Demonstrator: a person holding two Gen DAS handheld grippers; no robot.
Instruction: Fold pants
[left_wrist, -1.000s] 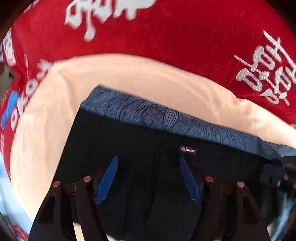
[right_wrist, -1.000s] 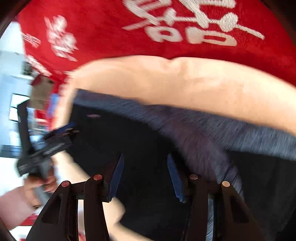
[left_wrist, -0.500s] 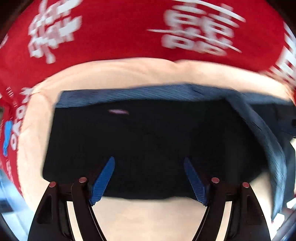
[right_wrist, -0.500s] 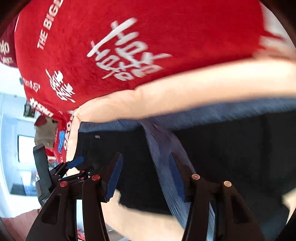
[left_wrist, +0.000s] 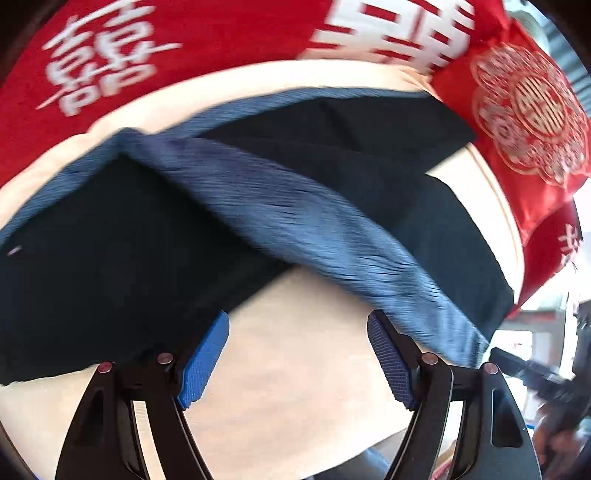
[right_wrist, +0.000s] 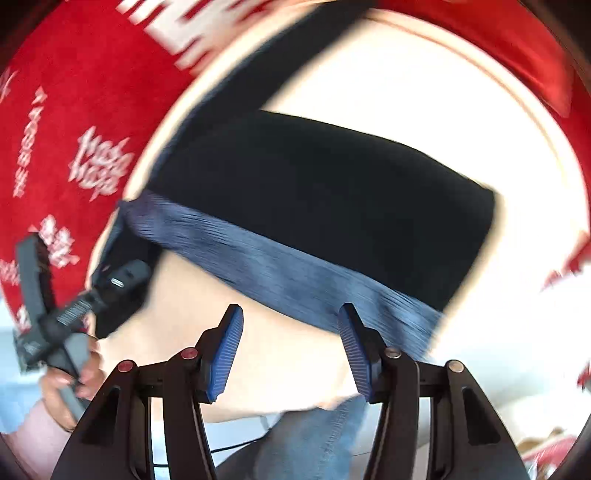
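The dark navy pants lie folded on a cream cloth, with their grey-blue ribbed waistband running diagonally across them. My left gripper is open and empty, just short of the pants' near edge. In the right wrist view the pants and waistband lie ahead of my right gripper, which is open and empty over the cream cloth. The left gripper shows there at the left, held in a hand next to the pants' left end.
A red cloth with white lettering surrounds the cream cloth. A red cushion with a gold emblem sits at the right. The person's jeans show below the table edge.
Both grippers have pulled back from over the pants toward the near edge of the cream cloth. The views have swung, and the waistband now lies diagonally across the pants.
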